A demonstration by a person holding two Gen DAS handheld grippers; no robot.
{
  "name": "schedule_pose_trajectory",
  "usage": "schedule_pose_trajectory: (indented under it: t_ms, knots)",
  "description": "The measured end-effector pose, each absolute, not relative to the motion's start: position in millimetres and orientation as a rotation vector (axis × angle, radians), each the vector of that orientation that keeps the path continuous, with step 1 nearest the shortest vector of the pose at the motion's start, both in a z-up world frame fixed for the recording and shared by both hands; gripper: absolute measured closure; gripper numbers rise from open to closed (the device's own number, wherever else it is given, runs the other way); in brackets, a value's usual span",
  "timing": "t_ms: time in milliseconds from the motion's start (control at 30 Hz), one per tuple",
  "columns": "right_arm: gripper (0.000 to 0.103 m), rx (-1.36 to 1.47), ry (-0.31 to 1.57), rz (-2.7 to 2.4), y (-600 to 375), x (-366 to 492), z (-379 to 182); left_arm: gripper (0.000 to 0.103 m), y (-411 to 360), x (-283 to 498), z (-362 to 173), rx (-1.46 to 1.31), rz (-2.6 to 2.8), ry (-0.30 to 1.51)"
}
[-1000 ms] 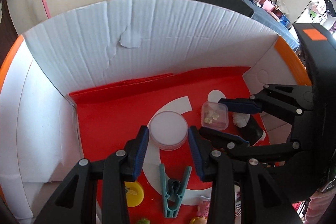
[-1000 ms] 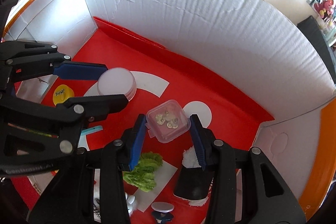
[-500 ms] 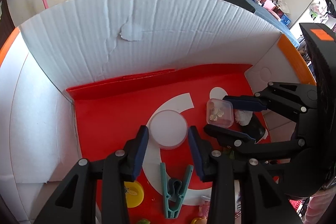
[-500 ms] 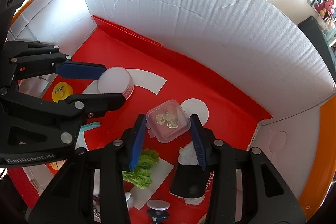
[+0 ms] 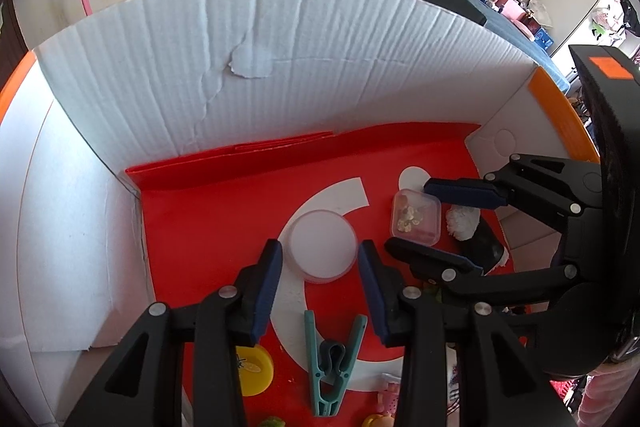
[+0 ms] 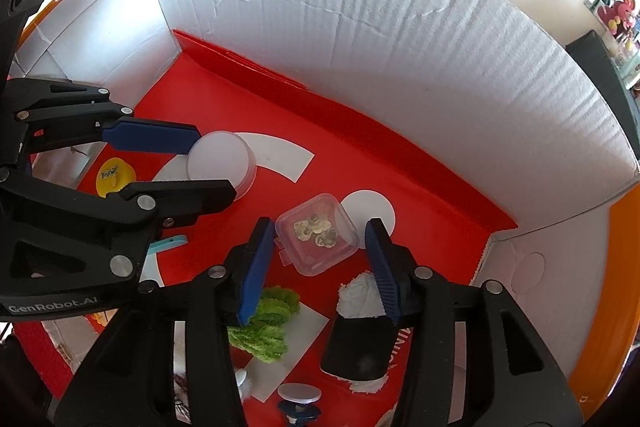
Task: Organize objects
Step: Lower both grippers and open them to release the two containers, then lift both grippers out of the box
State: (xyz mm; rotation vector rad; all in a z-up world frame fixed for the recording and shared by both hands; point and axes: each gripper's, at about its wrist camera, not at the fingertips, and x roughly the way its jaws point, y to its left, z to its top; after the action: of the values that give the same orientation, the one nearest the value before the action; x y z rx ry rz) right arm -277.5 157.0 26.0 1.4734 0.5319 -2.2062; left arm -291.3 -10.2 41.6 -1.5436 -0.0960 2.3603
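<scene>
We work inside a cardboard box (image 5: 320, 67) with a red floor (image 5: 224, 211), both grippers pointing steeply down into it. Our left gripper (image 5: 320, 259) stands narrow around the round tub (image 5: 323, 247); the tub sits between the blue pads and just ahead of them, though whether they press on it we cannot tell. Our right gripper (image 6: 320, 239) has just been opening, and the small square case (image 6: 318, 239) lies on the floor between its pads with a gap showing on each side, so it looks released. That case is directly ahead of the right gripper, well nearer to it than to the left, its sides roughly in line with the pads. Nearer the right gripper's base lie a green tuft (image 6: 264, 327) and a black pouch (image 6: 360, 347). Below the left gripper lie a teal peg (image 5: 332, 359), its long axis running along the fingers, and a yellow disc (image 5: 252, 371).
</scene>
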Motion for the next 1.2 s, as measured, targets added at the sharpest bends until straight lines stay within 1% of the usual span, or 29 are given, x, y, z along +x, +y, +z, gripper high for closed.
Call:
schedule_pose_trajectory:
  t_ms: [300,333,467,733,1200]
  knots:
    - [0.056,1.464,0.542,-2.216,133,-278,28,0.062,-3,-294,43,-1.544,2.35,-0.12]
    - [0.056,1.465,0.545,-2.215,129,-275,13,0.062,-3,-293,43,-1.543,2.349,-0.119]
    - [0.056,1.466,0.541,-2.216,129,-271,12,0.06,-1,-294,46,-1.539,2.349,-0.123]
    - [0.056,1.462,0.529,-2.225,129,-264,12,0.06,-1,-294,50,-1.53,2.35,-0.124]
    - [0.056,1.395,0.482,-2.282,133,-233,32,0.06,-12,-282,78,-1.46,2.368,-0.16]
